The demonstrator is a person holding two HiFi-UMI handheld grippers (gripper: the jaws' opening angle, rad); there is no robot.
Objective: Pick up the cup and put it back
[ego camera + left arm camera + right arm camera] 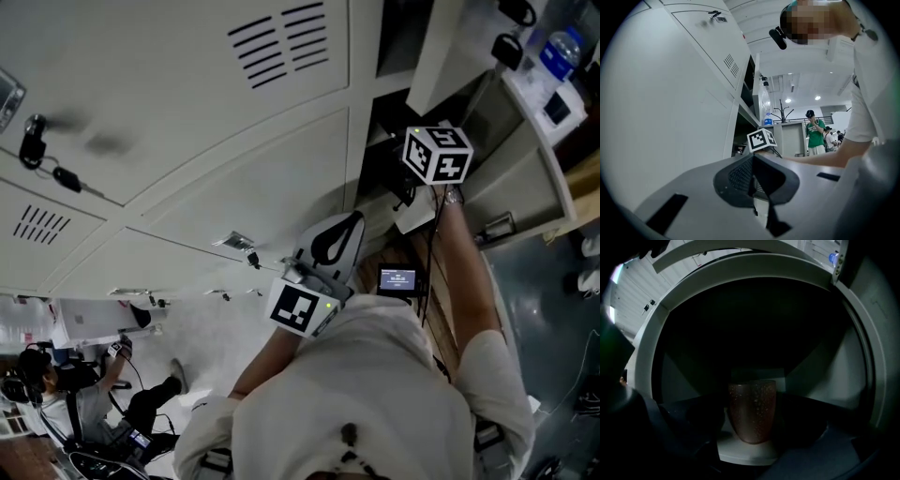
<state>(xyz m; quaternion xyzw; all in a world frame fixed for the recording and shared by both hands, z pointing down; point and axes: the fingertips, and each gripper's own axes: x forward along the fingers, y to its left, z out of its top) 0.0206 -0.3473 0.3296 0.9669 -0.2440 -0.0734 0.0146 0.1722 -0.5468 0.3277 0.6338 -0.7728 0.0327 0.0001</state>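
The right gripper (752, 426) reaches into a dark locker compartment (754, 324) on the right of the scene. The cup (752, 411), reddish-brown and speckled, stands upright there on a pale shelf (750, 452). It sits between the right jaws, which are spread wide to either side of it. A sliver of shelf shows beside the cup's left wall; on its right side the dark hides whether a jaw touches it.

The left gripper (754, 180) hangs back, near the person's chest, with its jaws pressed together and nothing between them. It points along a row of pale locker doors (187, 141) to the left, one of which has keys (37, 145) hanging in its lock. Far off, a water bottle (768, 119) stands on top of a cabinet, and a person in a green shirt (815, 133) stands beyond it.
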